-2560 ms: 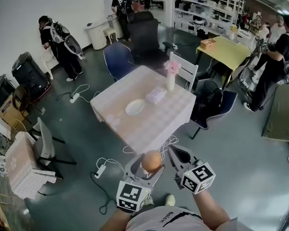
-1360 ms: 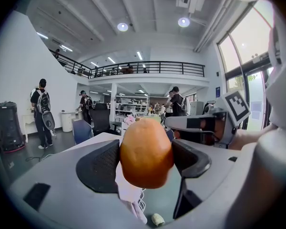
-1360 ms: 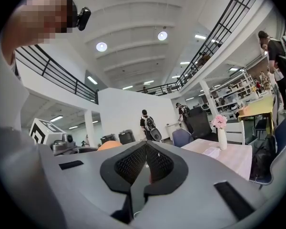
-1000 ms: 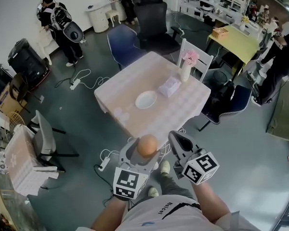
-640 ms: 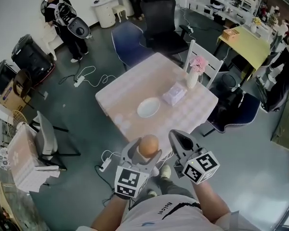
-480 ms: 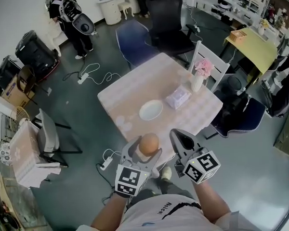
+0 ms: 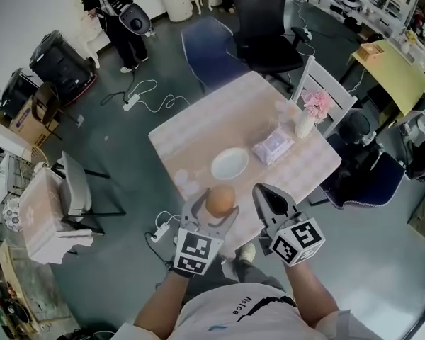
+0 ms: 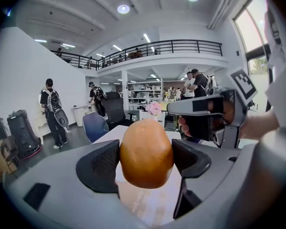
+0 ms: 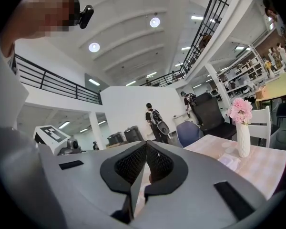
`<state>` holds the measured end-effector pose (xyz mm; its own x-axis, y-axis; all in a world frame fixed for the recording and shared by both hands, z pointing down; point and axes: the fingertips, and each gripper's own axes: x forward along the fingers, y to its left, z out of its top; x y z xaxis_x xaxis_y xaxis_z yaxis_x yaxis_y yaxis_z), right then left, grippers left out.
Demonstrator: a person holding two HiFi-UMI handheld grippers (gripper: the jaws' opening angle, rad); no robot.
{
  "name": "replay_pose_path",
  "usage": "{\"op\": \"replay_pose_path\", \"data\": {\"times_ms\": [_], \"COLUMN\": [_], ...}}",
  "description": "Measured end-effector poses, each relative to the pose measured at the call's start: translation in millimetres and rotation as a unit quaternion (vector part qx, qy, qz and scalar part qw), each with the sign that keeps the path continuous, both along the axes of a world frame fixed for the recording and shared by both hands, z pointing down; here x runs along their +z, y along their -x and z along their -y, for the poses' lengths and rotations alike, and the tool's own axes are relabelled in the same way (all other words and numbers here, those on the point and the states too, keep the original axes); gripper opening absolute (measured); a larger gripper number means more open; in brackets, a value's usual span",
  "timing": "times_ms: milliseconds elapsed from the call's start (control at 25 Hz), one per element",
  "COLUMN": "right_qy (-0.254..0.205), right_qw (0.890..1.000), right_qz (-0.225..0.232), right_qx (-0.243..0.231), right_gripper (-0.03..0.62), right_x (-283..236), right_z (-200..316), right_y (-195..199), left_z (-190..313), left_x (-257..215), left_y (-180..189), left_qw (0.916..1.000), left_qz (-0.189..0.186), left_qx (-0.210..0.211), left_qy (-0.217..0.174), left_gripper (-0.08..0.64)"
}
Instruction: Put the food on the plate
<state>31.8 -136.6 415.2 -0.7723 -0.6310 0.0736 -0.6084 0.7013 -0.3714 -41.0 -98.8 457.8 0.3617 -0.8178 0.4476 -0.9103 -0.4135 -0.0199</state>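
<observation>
My left gripper (image 7: 219, 205) is shut on a round orange-brown piece of food (image 7: 220, 198), which fills the space between the jaws in the left gripper view (image 8: 146, 153). It hangs in the air just short of the near edge of a pale checked table (image 7: 198, 140). A white plate (image 7: 229, 163) lies near the table's middle, beyond the food. My right gripper (image 7: 268, 195) is shut and holds nothing; its pads (image 9: 133, 163) meet in the right gripper view. It hovers to the right of the left gripper (image 8: 146, 162).
On the table stand a vase of pink flowers (image 7: 308, 115) and a tissue pack (image 7: 273, 146). Chairs surround it: a blue one (image 7: 212, 48), a black office chair (image 7: 265, 20), a white one (image 7: 326, 83). Cables and a power strip (image 7: 159, 232) lie on the floor. A person (image 7: 120, 13) stands far left.
The table and plate have come nearer in the head view. Both grippers keep their places and their grip; the food stays in the left one.
</observation>
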Motion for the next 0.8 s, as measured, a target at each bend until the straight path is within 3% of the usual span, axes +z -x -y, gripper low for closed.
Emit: {"op": "replay_pose_path", "data": {"times_ms": [800], "right_qy": [0.045], "right_qw": [0.992], "right_qz": [-0.059], "right_qx": [0.105], "right_gripper": [0.015], "right_x": [88.4], "right_z": [87.4], "right_y": [42.6], "left_z": [118.5], "left_x": [115.8], "left_y": [31.2], "left_qw": [0.9903], "left_qz": [0.036], "left_qx": [0.119], "left_qy": [0.062], "left_gripper": [0.345]}}
